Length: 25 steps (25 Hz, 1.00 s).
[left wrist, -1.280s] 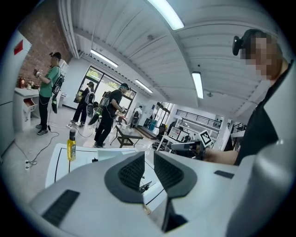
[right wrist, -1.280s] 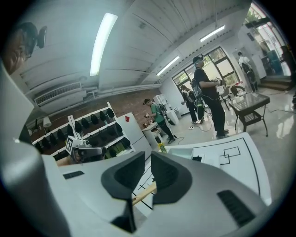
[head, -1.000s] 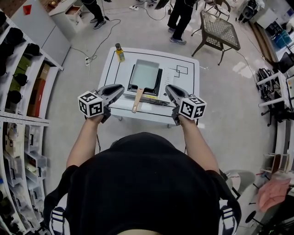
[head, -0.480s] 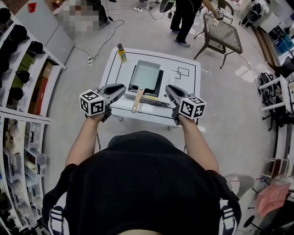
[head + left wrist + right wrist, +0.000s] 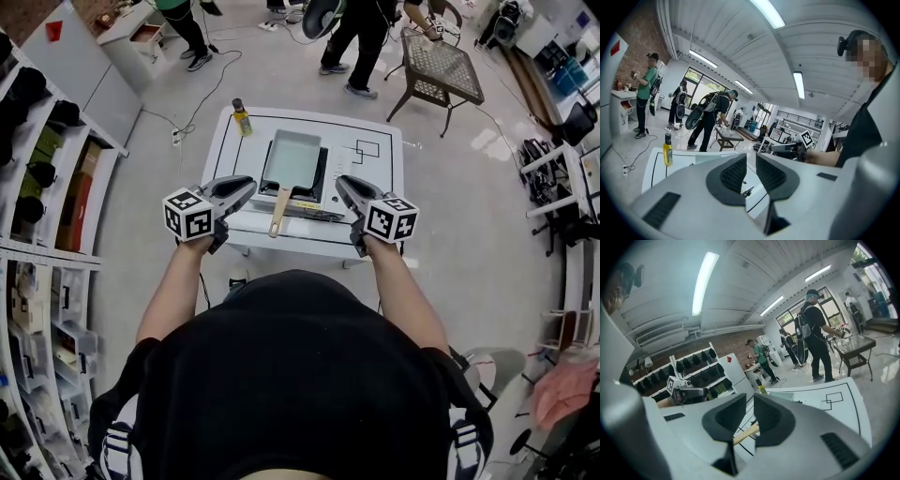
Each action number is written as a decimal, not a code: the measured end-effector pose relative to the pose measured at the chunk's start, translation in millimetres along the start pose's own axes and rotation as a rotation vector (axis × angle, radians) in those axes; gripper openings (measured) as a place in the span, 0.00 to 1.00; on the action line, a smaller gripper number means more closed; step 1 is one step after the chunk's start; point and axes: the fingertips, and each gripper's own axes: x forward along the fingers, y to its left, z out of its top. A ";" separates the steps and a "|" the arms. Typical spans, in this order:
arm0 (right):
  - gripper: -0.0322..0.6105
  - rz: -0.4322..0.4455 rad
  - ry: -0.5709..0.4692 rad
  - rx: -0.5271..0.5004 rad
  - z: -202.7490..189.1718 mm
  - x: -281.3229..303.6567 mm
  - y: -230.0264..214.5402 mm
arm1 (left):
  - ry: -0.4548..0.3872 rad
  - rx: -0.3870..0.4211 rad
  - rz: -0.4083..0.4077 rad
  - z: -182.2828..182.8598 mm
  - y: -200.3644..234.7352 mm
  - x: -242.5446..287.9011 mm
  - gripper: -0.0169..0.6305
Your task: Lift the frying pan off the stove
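Note:
A rectangular grey frying pan (image 5: 292, 156) with a wooden handle (image 5: 279, 208) sits on a black stove (image 5: 321, 174) on the white table (image 5: 380, 187). The handle points toward me, between the two grippers. My left gripper (image 5: 248, 185) hovers over the table's near left edge, jaws together and empty. My right gripper (image 5: 341, 182) hangs at the near right, jaws almost touching with nothing between them. Both are above and clear of the pan. In the right gripper view (image 5: 750, 400) the handle (image 5: 745, 433) shows below the jaws. The left gripper view (image 5: 751, 157) looks across the table.
A yellow oil bottle (image 5: 242, 116) stands at the table's far left corner. Black outlines are marked on the tabletop (image 5: 367, 147). Shelving (image 5: 42, 178) runs along the left. Several people (image 5: 356, 37) and a metal side table (image 5: 441, 64) stand beyond the table.
Both grippers stay in nearly the same place above the near edge. The people at the far side have shifted about.

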 end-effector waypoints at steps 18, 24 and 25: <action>0.13 -0.093 -0.023 0.035 -8.9 14.8 13.5 | 0.019 -0.006 -0.073 5.2 30.3 -25.5 0.13; 0.13 -0.124 -0.038 0.045 -10.9 17.1 18.4 | 0.030 -0.006 -0.101 5.1 36.8 -30.5 0.13; 0.13 -0.130 -0.040 0.046 -10.8 17.8 18.9 | 0.025 -0.015 -0.111 6.7 37.7 -31.0 0.13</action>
